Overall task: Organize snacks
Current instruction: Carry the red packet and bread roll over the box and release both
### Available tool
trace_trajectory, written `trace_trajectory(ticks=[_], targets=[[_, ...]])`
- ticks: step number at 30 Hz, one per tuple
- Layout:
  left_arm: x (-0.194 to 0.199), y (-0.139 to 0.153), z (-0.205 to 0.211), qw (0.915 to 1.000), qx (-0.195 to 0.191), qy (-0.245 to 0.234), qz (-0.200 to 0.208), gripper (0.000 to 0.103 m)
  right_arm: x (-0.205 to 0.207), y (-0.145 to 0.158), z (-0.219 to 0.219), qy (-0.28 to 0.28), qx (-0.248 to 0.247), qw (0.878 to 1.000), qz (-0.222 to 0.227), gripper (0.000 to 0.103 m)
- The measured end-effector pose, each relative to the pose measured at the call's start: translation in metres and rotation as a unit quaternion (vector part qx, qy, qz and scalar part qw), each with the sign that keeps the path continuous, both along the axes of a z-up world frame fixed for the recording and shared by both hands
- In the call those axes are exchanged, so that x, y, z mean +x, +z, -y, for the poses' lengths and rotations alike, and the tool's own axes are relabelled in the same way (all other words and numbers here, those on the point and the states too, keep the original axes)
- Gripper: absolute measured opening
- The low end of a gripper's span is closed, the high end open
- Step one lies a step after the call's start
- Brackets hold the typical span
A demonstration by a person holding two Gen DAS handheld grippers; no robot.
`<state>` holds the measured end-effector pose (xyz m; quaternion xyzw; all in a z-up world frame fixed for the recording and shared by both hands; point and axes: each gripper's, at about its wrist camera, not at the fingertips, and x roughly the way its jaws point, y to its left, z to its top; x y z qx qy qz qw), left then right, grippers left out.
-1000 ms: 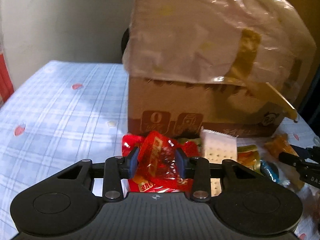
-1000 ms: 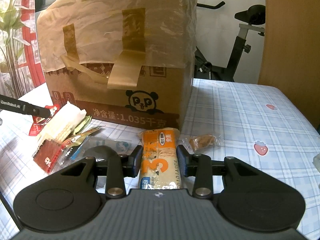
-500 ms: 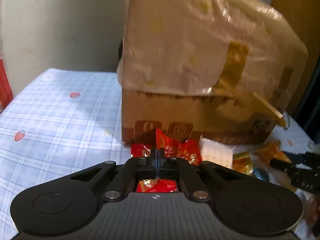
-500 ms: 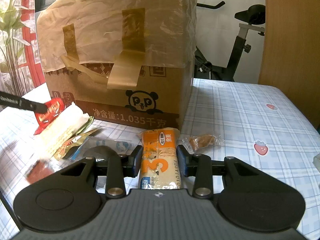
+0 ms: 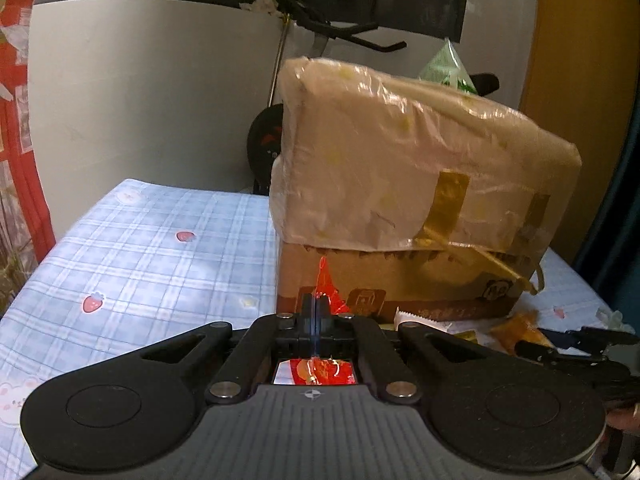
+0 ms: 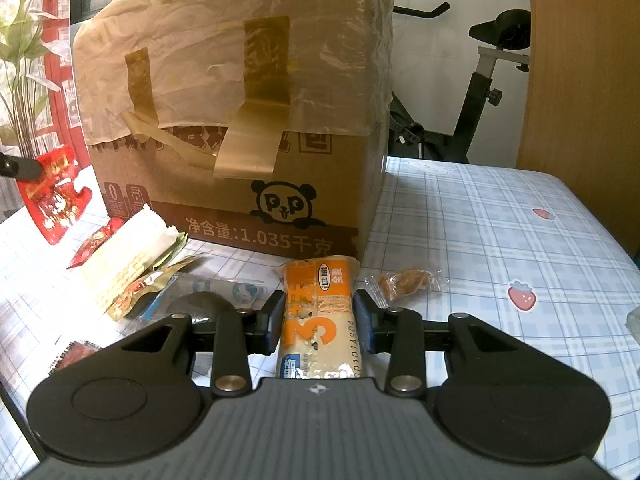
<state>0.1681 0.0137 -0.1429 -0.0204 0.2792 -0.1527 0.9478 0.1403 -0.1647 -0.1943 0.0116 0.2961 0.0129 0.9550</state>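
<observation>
My left gripper [image 5: 315,305] is shut on a red snack packet [image 5: 326,286] and holds it in the air in front of the cardboard box [image 5: 404,280]. The packet also shows in the right wrist view [image 6: 52,196], hanging from the left fingertips [image 6: 20,168] above the table. My right gripper [image 6: 320,312] is closed around an orange and white snack bar [image 6: 322,320] low over the table. Loose snacks lie in front of the box: a white wafer packet [image 6: 124,256], a small red packet [image 6: 94,240], a gold packet [image 6: 148,284] and a clear wrapped biscuit [image 6: 404,282].
The tall cardboard box [image 6: 240,128], its top covered in plastic and tape, stands mid-table on a blue checked cloth [image 6: 500,240]. An exercise bike [image 6: 480,92] stands behind the table. A wooden panel [image 6: 580,80] is at the right. A red curtain [image 5: 20,160] hangs at the left.
My left gripper closed on the red packet and lifted it off the pile, rising away from the table. The right gripper stayed still around the snack bar.
</observation>
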Motion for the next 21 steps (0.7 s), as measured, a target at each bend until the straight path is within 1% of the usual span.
trace_trajectory(ticks=[5,7,10,14,17,21], targets=[[-0.004,0.008,-0.003,0.9999,-0.004,-0.004,0.011,0.001,0.0,0.0,-0.001,0.001,-0.002,1.0,-0.002,0.039],[-0.006,0.012,-0.004,0.9999,-0.004,-0.004,0.015,0.001,0.001,0.001,0.0,0.009,0.005,1.0,-0.006,0.039],[-0.007,0.019,-0.006,0.9997,-0.007,-0.004,0.025,0.001,-0.005,0.006,0.003,0.001,0.017,1.0,-0.003,0.039],[-0.01,0.035,-0.009,0.999,-0.012,-0.007,0.042,0.001,-0.02,0.026,0.004,-0.002,0.029,0.999,0.028,0.039],[-0.013,0.051,-0.012,0.9977,-0.02,-0.012,0.063,0.001,-0.034,0.05,0.003,0.001,0.033,0.998,0.06,0.039],[-0.014,0.077,-0.013,0.9945,-0.03,-0.014,0.1,0.001,-0.047,0.089,0.002,-0.001,0.057,0.992,0.112,0.039]])
